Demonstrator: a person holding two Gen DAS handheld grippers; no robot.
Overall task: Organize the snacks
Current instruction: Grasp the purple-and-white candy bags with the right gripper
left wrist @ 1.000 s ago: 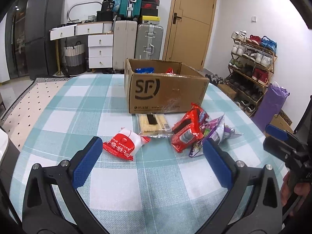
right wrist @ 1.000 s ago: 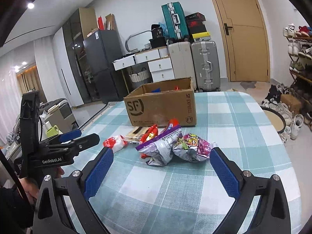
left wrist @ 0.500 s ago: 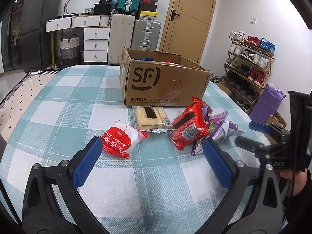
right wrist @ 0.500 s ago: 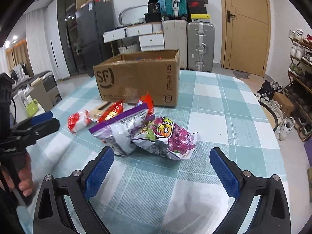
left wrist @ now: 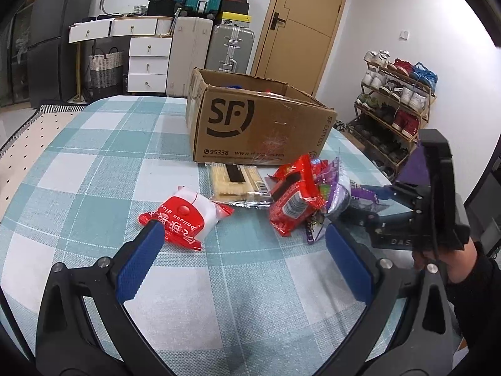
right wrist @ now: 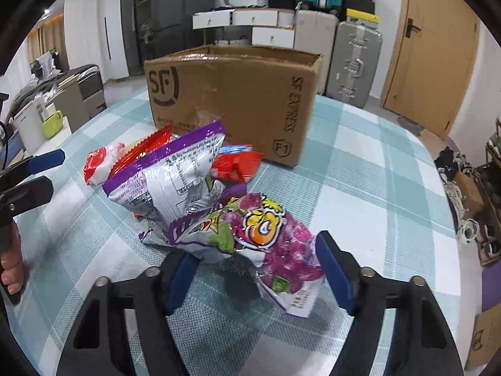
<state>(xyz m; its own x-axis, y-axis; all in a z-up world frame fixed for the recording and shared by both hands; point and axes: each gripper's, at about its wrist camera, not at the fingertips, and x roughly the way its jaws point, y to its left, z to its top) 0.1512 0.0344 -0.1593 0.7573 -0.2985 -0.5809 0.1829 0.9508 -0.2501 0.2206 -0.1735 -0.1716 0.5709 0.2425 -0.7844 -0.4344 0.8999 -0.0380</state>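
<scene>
Snacks (left wrist: 294,194) mostly still piled on the tabletop (left wrist: 94,163) mid-frame, a few already inside the box (left wrist: 263,125). Right gripper (right wrist: 256,274) fingers closing around a purple bag (right wrist: 266,238); left gripper (left wrist: 244,266) fingers apart, empty.

— What is seen on the checked tablecloth?

— An open SF cardboard box (left wrist: 260,127) is set upright; snacks are scattered just in front of it. A red-and-white packet (left wrist: 184,216) is laid flat, apart to the left. A clear cracker pack (left wrist: 236,181) is placed against the box.

— And the rest?

— A red pouch (left wrist: 292,200) is propped on a crumpled purple-edged silver bag (right wrist: 175,175), against which a purple candy bag (right wrist: 266,238) is rested.
</scene>
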